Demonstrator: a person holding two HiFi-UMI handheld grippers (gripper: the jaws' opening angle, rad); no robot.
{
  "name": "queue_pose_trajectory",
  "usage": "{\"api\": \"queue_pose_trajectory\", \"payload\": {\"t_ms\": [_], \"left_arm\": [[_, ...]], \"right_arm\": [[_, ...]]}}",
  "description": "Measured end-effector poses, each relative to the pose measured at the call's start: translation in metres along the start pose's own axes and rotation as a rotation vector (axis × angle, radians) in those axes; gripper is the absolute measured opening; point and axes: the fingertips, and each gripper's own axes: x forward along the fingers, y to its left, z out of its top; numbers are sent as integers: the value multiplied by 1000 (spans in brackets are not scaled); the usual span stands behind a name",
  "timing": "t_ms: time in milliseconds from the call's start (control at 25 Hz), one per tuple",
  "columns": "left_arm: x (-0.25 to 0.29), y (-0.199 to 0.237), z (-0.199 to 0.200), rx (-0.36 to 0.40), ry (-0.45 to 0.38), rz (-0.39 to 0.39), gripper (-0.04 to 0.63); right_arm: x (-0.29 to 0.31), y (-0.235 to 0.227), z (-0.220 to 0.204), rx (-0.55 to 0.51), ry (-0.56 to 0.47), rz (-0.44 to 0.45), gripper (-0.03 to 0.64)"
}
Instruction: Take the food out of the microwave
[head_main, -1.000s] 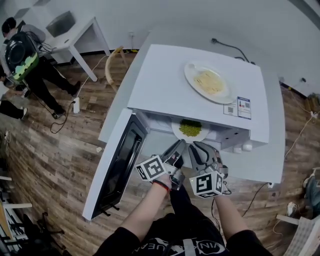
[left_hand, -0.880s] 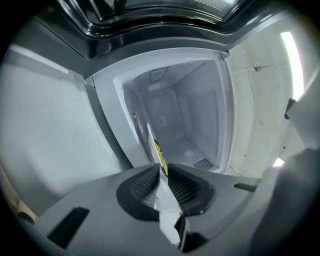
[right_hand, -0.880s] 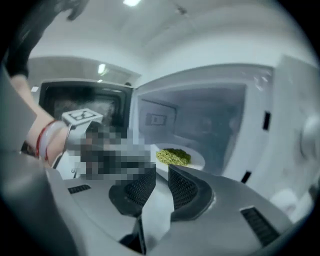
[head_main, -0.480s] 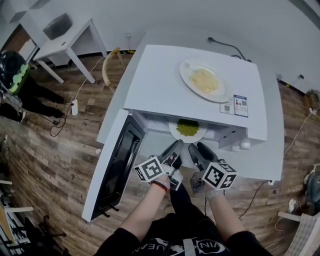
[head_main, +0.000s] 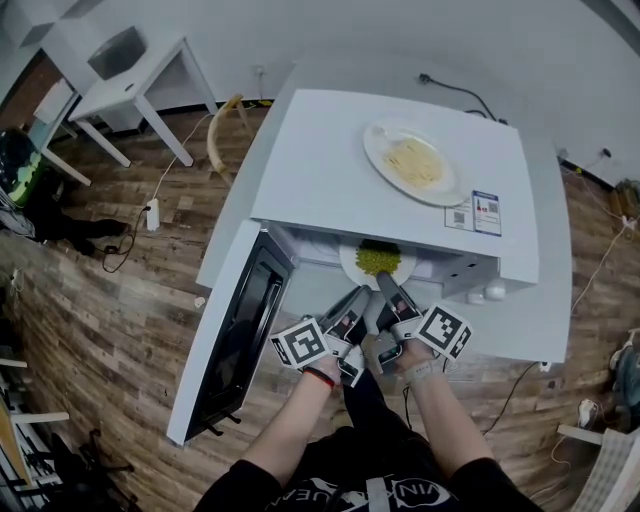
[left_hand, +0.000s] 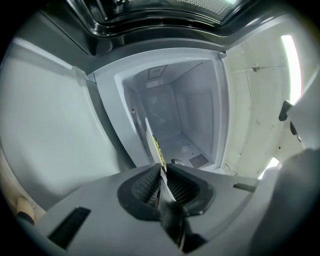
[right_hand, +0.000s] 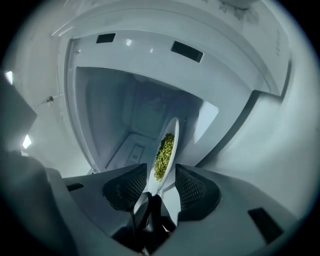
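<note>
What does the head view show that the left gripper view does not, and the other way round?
Only the head view: a second plate with pale noodles on top of the microwave, and a white side table. Only the left gripper view: the left hand-held gripper's jaws, which have just been closing, pinching the rim of the green-food plate, and a vent inside the cavity. Both: that plate at the microwave's opening.
</note>
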Motion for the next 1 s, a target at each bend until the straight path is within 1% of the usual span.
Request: {"api": "queue_pose_trajectory", "payload": {"t_ms": [280,400,480,600,680,840,1000], "left_arm": [[-3,-6,-12,1,62,-41,32],[-5,-6,-16,14,90,-51,29],[-7,-5,-19,18,106,-52,28],[-10,-12,-18,30,100,-83,28],[-13,-15,-16,72,97,-84,28],[-24,-21,-17,196,113,-64,28],[-38,-24,-16,274,106,-40,28]], "right_arm": [[8,1,3,82,-34,45,170],[8,-4,2,129,-52,45,109],[8,-4,2,152,-60,58,98],[6,0,1,173,-71,83,87],[4,4,0,180,-79,100,81],[-1,11,3,182,-97,129,74],[-9,12,4,177,-106,137,72]]}}
